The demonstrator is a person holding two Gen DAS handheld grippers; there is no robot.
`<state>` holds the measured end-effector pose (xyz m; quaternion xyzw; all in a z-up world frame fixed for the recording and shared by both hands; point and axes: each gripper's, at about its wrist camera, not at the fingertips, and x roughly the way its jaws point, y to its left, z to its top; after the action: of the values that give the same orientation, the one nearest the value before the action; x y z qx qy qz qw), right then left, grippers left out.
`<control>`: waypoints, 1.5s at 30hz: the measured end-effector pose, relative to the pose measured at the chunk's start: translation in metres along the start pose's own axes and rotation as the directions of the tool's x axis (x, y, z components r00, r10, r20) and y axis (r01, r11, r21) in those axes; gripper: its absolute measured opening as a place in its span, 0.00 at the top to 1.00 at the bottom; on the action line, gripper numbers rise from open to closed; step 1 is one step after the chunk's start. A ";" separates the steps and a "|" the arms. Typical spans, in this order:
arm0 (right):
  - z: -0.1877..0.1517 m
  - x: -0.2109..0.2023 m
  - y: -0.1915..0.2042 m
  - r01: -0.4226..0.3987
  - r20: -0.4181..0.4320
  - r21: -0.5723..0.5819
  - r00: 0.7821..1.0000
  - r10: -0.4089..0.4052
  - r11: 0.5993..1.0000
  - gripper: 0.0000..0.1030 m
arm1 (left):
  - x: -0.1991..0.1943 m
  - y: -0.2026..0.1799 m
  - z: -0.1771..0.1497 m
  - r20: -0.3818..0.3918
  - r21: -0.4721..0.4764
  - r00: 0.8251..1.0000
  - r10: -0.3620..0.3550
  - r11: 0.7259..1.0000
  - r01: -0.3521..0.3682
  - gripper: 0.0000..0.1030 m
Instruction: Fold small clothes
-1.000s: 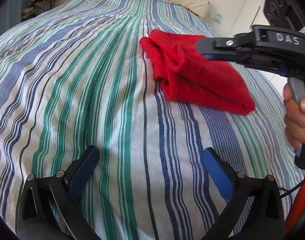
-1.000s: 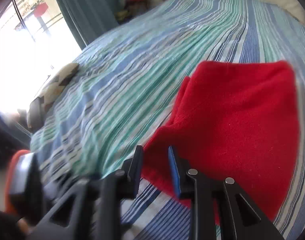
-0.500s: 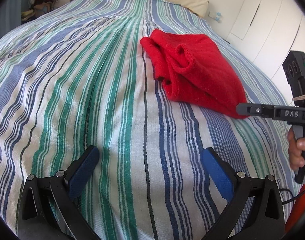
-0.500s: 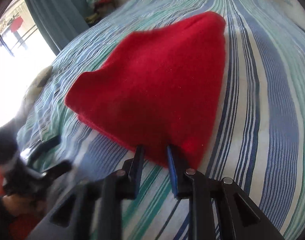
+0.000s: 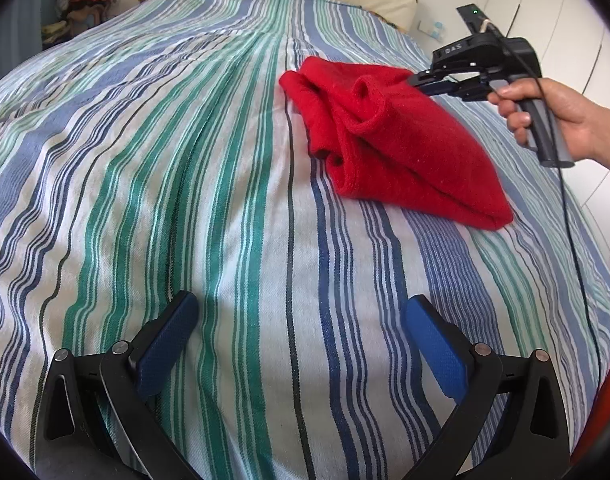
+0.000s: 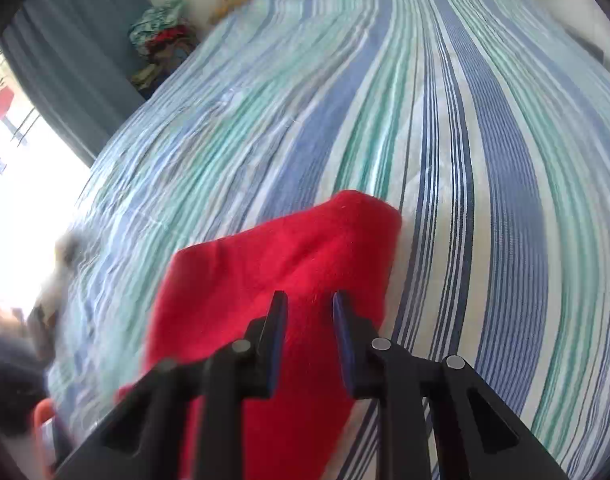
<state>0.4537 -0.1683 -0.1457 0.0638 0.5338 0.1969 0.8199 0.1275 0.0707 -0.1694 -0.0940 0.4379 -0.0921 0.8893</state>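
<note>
The right gripper [image 6: 309, 312], jaws a little apart, hovers over the folded red cloth [image 5: 401, 140]; next it should pinch an edge while the left gripper [image 5: 301, 316] waits wide open.

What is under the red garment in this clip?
The red garment lies folded on the striped bedspread, stripes showing all around it. Whatever lies beneath its folds is covered. The right gripper is at its far edge.

Two wrist views over one striped bed

The left wrist camera sits low near the bed's [image 5: 233, 184] foot edge, facing the headboard end; the right one hovers close above the red garment [image 6: 273, 280], facing the window-side edge. Both share garment [image 5: 401, 148] and bedspread.
</note>
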 end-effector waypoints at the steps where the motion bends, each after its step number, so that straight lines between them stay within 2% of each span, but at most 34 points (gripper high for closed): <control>1: 0.007 0.013 -0.004 0.031 -0.009 0.014 0.999 -0.031 0.999 0.77 | 0.001 0.000 0.000 -0.002 0.001 1.000 0.002 1.000 -0.002 0.00; 3: 0.016 0.028 -0.009 0.105 -0.003 0.033 0.995 -0.104 0.994 0.77 | 0.001 -0.001 0.001 -0.004 0.002 1.000 0.005 1.000 -0.005 0.00; 4: 0.017 0.030 -0.010 0.115 0.012 0.052 0.993 -0.116 0.992 0.77 | 0.001 -0.002 0.001 -0.005 0.002 1.000 0.006 1.000 -0.006 0.00; 7: 0.007 0.010 -0.003 0.075 0.112 0.080 0.990 -0.084 0.994 0.77 | 0.002 -0.002 0.001 -0.007 0.003 1.000 0.009 1.000 -0.009 0.00; 10: -0.021 -0.019 0.016 0.040 0.162 -0.016 0.986 -0.037 0.999 0.76 | 0.002 -0.004 0.000 -0.007 0.008 1.000 0.016 1.000 -0.015 0.00; 13: -0.071 -0.047 0.037 0.084 0.187 -0.144 0.981 -0.056 0.986 0.75 | 0.002 -0.004 0.001 -0.009 0.011 1.000 0.020 1.000 -0.020 0.00; 16: -0.121 -0.062 0.050 0.094 0.174 -0.222 0.983 -0.055 0.970 0.75 | 0.003 -0.005 0.001 -0.008 0.014 1.000 0.025 1.000 -0.025 0.00; 20: -0.175 -0.066 0.058 0.070 0.139 -0.233 0.990 -0.038 0.970 0.75 | 0.002 -0.006 0.000 -0.008 0.020 0.999 0.034 0.999 -0.033 0.00; 23: -0.200 -0.061 0.058 0.066 0.107 -0.207 0.993 -0.044 0.976 0.75 | 0.003 -0.007 0.000 -0.008 0.025 0.999 0.040 0.999 -0.040 0.00; 28: -0.228 -0.063 0.054 0.061 0.101 -0.149 0.994 -0.046 0.987 0.75 | 0.003 -0.007 -0.001 -0.009 0.032 0.999 0.047 0.998 -0.047 0.00; 30: -0.233 -0.063 0.053 0.063 0.094 -0.132 0.994 -0.050 0.989 0.75 | 0.002 -0.008 -0.001 -0.016 0.036 0.999 0.049 0.998 -0.049 0.00; 32: -0.238 -0.063 0.052 0.068 0.088 -0.125 0.994 -0.057 0.990 0.72 | -0.002 -0.010 0.005 -0.058 0.053 0.996 0.066 0.997 -0.063 0.03; 33: -0.239 -0.064 0.051 0.072 0.087 -0.122 0.994 -0.062 0.990 0.69 | -0.009 -0.012 0.010 -0.069 0.050 0.993 0.092 0.995 -0.088 0.06; 34: -0.241 -0.066 0.050 0.077 0.088 -0.117 0.994 -0.067 0.990 0.61 | -0.020 -0.015 0.017 -0.058 0.032 0.994 0.096 0.995 -0.094 0.16; 35: -0.241 -0.070 0.048 0.080 0.094 -0.110 0.993 -0.070 0.991 0.52 | -0.032 -0.017 0.026 -0.030 0.002 0.998 0.060 0.998 -0.060 0.18; 37: -0.239 -0.079 0.042 0.085 0.126 -0.087 0.989 -0.074 0.993 0.46 | -0.053 -0.027 0.049 0.060 -0.038 0.997 -0.056 0.998 0.058 0.16; 39: -0.228 -0.086 0.033 0.098 0.159 -0.054 0.983 -0.089 0.994 0.46 | -0.054 -0.042 0.079 0.109 -0.030 0.985 -0.133 0.990 0.137 0.16; 42: -0.195 -0.093 0.025 0.108 0.205 -0.019 0.973 -0.102 0.994 0.46 | -0.027 -0.057 0.119 0.115 -0.018 0.973 -0.200 0.979 0.203 0.18; 43: -0.182 -0.097 0.026 0.107 0.236 -0.016 0.967 -0.100 0.994 0.46 | -0.014 -0.057 0.127 0.111 -0.023 0.975 -0.192 0.980 0.195 0.27; 44: -0.170 -0.101 0.030 0.107 0.267 -0.023 0.959 -0.097 0.994 0.47 | 0.001 -0.055 0.131 0.091 -0.038 0.981 -0.171 0.984 0.175 0.44; 45: -0.160 -0.103 0.035 0.104 0.287 -0.040 0.954 -0.088 0.994 0.47 | 0.018 -0.049 0.131 0.050 -0.064 0.986 -0.156 0.985 0.159 0.55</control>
<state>0.2648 -0.1934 -0.1149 0.0429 0.4071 0.1602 0.8982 0.2386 0.0307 -0.0931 -0.1605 0.4119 -0.1452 0.8851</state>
